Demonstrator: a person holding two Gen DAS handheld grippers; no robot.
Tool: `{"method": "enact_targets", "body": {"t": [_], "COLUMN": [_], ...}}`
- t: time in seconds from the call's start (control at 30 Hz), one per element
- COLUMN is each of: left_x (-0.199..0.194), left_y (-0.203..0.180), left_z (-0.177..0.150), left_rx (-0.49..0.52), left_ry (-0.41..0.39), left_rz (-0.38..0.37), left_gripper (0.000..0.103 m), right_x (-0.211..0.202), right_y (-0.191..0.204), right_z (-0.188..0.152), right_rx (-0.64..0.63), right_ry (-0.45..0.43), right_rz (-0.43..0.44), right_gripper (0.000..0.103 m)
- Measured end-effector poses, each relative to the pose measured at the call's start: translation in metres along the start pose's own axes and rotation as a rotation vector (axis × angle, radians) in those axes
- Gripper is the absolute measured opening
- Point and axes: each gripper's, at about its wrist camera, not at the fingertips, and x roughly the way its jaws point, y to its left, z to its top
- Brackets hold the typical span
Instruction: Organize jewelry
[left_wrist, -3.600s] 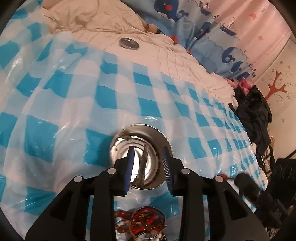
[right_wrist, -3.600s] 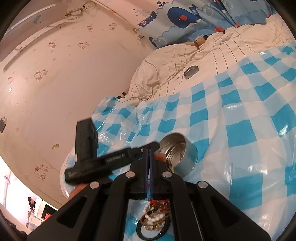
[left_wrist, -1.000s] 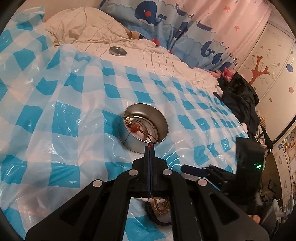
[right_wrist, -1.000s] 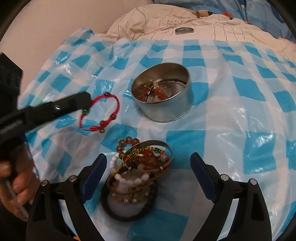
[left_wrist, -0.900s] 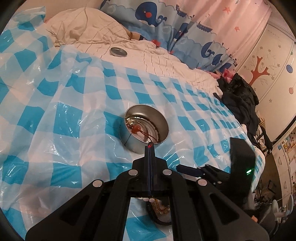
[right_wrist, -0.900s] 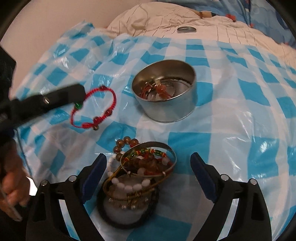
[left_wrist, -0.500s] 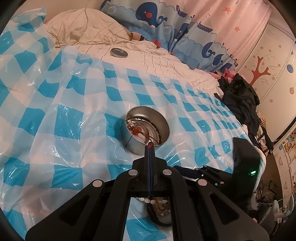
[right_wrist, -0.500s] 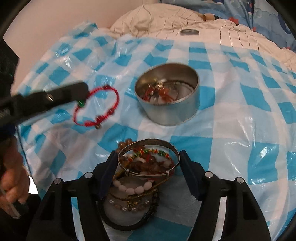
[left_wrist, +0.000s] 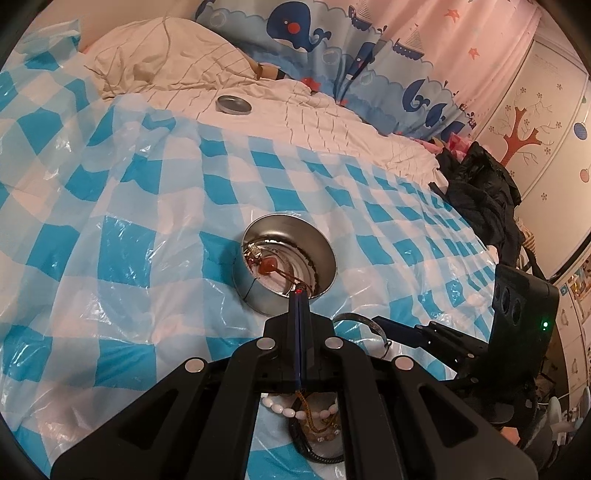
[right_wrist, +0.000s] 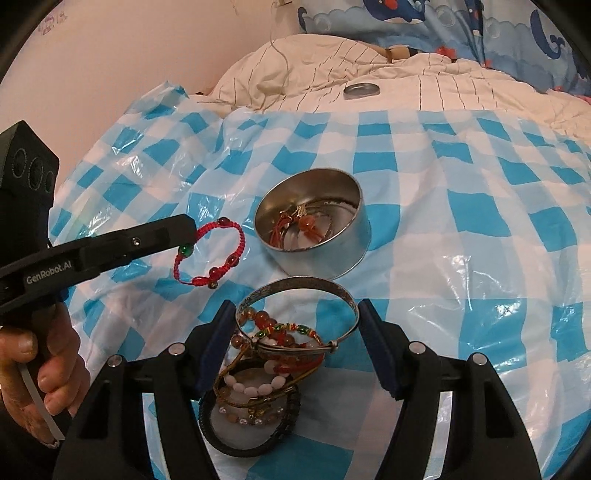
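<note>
A round metal tin (right_wrist: 312, 218) sits on the blue checked plastic sheet (right_wrist: 443, 258) with jewelry inside; it also shows in the left wrist view (left_wrist: 288, 258). My left gripper (left_wrist: 298, 295) is shut on a red cord bracelet (right_wrist: 208, 254) and holds it above the sheet, left of the tin. My right gripper (right_wrist: 297, 314) has closed on a silver bangle (right_wrist: 295, 317), its pads against the two sides, over a pile of bead bracelets (right_wrist: 258, 384).
The tin's lid (right_wrist: 360, 88) lies on the cream quilt (right_wrist: 369, 74) at the back. A whale-print curtain (left_wrist: 332, 48) hangs behind. Dark clothes (left_wrist: 480, 195) lie at the right edge of the bed.
My right gripper has narrowed from wide open onto the silver bangle. My left gripper, shut on the red bracelet, has shifted slightly toward the tin.
</note>
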Motion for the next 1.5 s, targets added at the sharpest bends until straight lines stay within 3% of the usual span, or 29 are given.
{"method": "enact_targets", "body": {"t": [0.53,0.97,1.13,1.2,1.3,1.5], "left_x": [0.021,0.050,0.074,0.085,0.080,0.041], "left_y": [-0.018,-0.020,-0.013,-0.002,0.007,0.012], "left_z": [0.020,0.037,0.041,0.040,0.040,0.041], "left_rx": [0.017,-0.046,-0.095,-0.139,-0.177,-0.136], "left_ry": [-0.018,-0.048,-0.048,-0.008,-0.007,-0.089], "left_rz": [0.009,-0.018,0.034,0.057,0.069,0.162], "left_gripper": [0.000,0.000,0.000,0.001,0.008,0.036], "right_x": [-0.014,-0.020,-0.020,-0.020,-0.018,-0.001], "right_y": [-0.013,-0.023,-0.027,-0.025,-0.022,-0.009], "right_z": [0.006,0.011,0.014,0.016,0.021,0.047], "right_rx": [0.014,0.046,0.047,0.030,0.001,-0.047], "right_ry": [-0.048,-0.087,-0.099,-0.108,-0.114,-0.129], "right_rz": [-0.018,-0.044,-0.072,-0.088,-0.104,-0.108], "right_gripper": [0.066,0.066,0.066,0.066,0.066,0.066]}}
